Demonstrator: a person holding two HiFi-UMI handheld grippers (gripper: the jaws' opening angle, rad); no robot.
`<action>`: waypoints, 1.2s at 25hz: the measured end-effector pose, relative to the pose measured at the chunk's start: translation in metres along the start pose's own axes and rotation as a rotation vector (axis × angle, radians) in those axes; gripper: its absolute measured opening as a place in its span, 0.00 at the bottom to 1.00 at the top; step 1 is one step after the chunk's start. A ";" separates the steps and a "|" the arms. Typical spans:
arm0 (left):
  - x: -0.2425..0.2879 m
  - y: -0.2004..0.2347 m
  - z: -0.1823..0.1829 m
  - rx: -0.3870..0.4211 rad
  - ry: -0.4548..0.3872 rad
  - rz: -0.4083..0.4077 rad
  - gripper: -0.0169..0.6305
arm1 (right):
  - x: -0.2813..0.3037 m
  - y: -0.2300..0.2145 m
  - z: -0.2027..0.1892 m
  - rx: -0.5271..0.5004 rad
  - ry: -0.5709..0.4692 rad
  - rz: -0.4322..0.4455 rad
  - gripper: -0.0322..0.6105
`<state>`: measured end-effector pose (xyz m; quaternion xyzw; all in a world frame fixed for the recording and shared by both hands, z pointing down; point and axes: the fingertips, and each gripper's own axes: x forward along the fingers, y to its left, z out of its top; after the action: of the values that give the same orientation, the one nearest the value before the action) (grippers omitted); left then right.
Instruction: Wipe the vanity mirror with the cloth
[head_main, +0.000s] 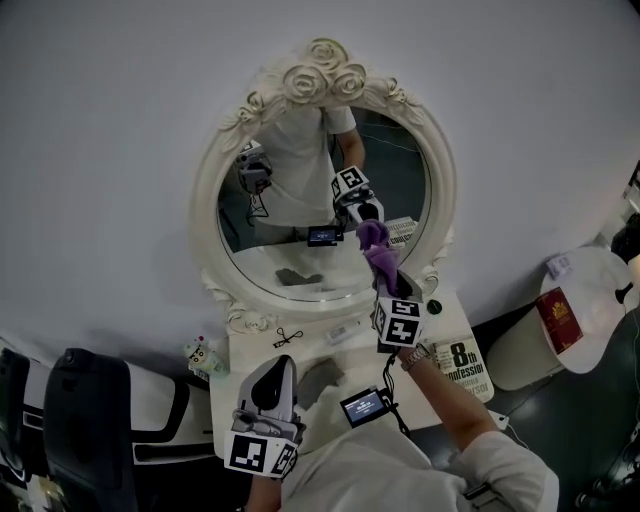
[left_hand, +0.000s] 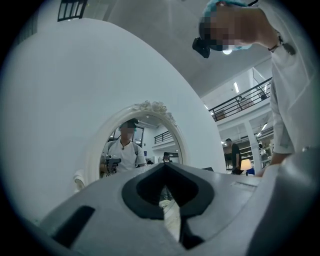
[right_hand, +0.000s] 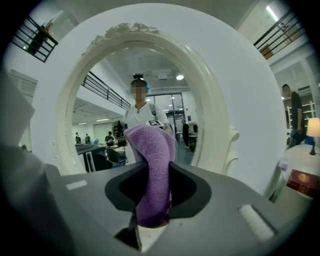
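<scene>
The oval vanity mirror (head_main: 300, 190) has a white carved frame (head_main: 208, 190) topped with roses and stands on a white vanity table (head_main: 340, 340). My right gripper (head_main: 387, 287) is shut on a purple cloth (head_main: 376, 250), and the cloth's top rests against the lower right of the glass. In the right gripper view the cloth (right_hand: 151, 155) rises from between the jaws of the gripper (right_hand: 152, 202), in front of the mirror (right_hand: 100, 125). My left gripper (head_main: 277, 364) hangs low over the table's front, shut and holding nothing (left_hand: 167, 200). It points toward the mirror (left_hand: 135, 145).
A book (head_main: 462, 365) lies at the table's right end, and a small screen device (head_main: 362, 405) hangs by my right forearm. A small toy figure (head_main: 200, 352) and a black clip (head_main: 288, 337) sit near the mirror's base. A round side table (head_main: 600, 285) stands right, a black chair (head_main: 85, 420) left.
</scene>
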<state>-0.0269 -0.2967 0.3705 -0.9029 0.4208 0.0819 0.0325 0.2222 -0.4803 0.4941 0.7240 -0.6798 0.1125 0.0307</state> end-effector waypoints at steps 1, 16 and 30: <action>-0.004 0.004 0.001 0.007 0.004 0.008 0.04 | -0.002 0.024 -0.006 -0.013 0.006 0.048 0.22; -0.101 0.085 0.016 0.049 0.052 0.305 0.04 | 0.030 0.241 -0.107 -0.104 0.246 0.394 0.22; -0.065 0.065 -0.004 0.055 0.109 0.229 0.04 | 0.059 0.159 -0.117 -0.044 0.252 0.257 0.22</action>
<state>-0.1173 -0.2901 0.3862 -0.8509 0.5242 0.0244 0.0250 0.0530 -0.5263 0.6030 0.6105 -0.7599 0.1903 0.1168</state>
